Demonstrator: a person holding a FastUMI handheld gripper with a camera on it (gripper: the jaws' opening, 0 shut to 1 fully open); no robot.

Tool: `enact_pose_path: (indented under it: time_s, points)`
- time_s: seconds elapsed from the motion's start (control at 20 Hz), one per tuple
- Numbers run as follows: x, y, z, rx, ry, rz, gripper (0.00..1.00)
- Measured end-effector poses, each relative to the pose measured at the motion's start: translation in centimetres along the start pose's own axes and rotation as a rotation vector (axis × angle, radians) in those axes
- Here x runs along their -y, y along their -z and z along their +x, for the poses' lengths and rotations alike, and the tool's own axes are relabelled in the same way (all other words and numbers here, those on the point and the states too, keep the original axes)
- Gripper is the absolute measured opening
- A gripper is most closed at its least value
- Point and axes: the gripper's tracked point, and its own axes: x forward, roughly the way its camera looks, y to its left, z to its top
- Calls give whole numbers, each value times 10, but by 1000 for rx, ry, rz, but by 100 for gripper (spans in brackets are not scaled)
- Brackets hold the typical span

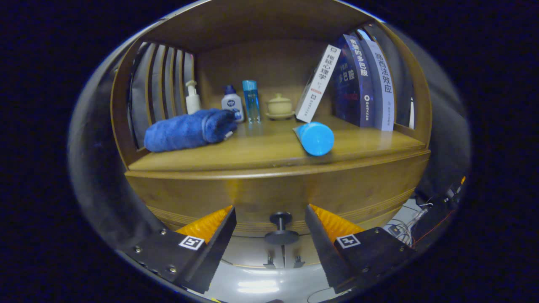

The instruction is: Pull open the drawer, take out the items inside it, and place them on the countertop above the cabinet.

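Since our gripper (270,235) sits w/ its fingers spread wide and nothing held or touched, we read it as squared up on the drawer knob (281,229), which stands in the gap between the fingers, approx. centred and clear of both. Just past the fingertips is the drawer front (273,191), flush w/ the cabinet as far as we can tell, so the drawer looks closed and its inside is hidden. Above and beyond it runs the countertop (269,151), where a rolled blue towel (187,130) lies ahead to the left and a blue tube (315,138) lies on its side ahead to the right, both near the front edge, prob. where a reach from here would drop them. Further back stand a pump bottle (192,98), a small white bottle (232,103), a clear blue bottle (251,101), a lidded cup (279,105) and leaning books (358,80). We judge this fits either a drawer about to be pulled, or one emptied and shut again; we can't tell which.
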Motion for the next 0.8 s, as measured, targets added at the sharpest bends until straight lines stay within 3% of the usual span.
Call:
enact_pose_path:
  time_s: [0.25, 0.5, 0.8]
  points:
    - [1, -37, -36, 98, 22, -3, 98]
    - [5, -104, -95, 263, 59, -18, 98]
    - [25, -178, -180, 435, 164, -68, 98]
